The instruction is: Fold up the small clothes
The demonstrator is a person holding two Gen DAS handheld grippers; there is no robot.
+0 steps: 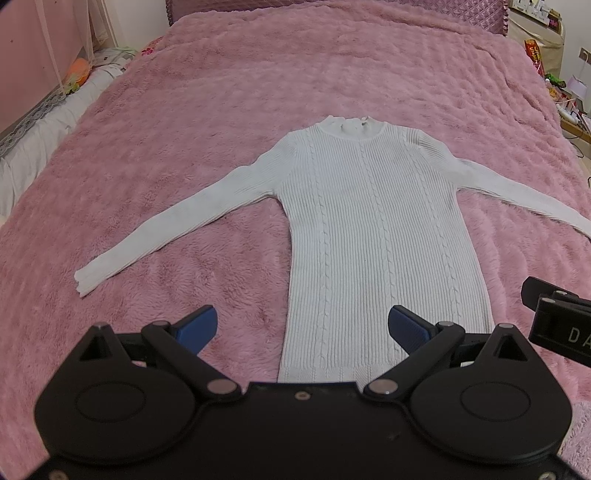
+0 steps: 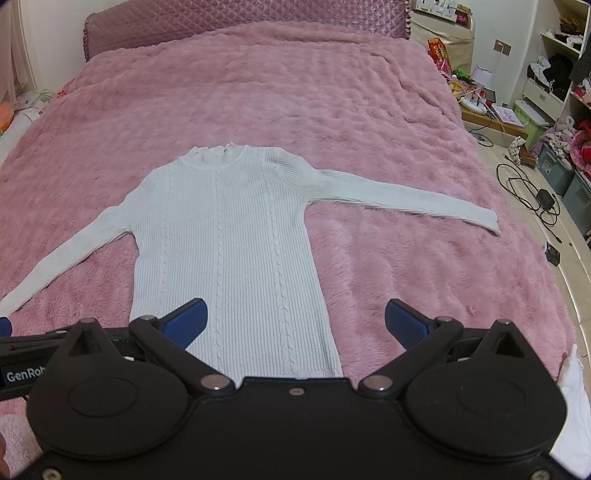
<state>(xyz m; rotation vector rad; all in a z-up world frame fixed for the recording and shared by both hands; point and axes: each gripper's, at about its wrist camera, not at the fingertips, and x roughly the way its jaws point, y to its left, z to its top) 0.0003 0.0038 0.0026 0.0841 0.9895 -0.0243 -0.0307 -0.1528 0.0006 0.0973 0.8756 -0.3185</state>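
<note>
White ribbed cable-knit long-sleeved sweater (image 1: 369,229): lies flat, front up, at frame centre on the pink fluffy bed blanket (image 1: 258,74), collar toward the quilted pink headboard (image 2: 240,18), both sleeves spread outward. Left gripper (image 1: 301,326): lower frame, blue-padded fingers (image 1: 197,326) spread wide above the sweater's hem, holding nothing. Right gripper (image 2: 293,323): lower frame, fingers (image 2: 404,325) likewise spread, above the hem's right corner, empty. Cluttered shelves (image 2: 561,55): upper right.
</note>
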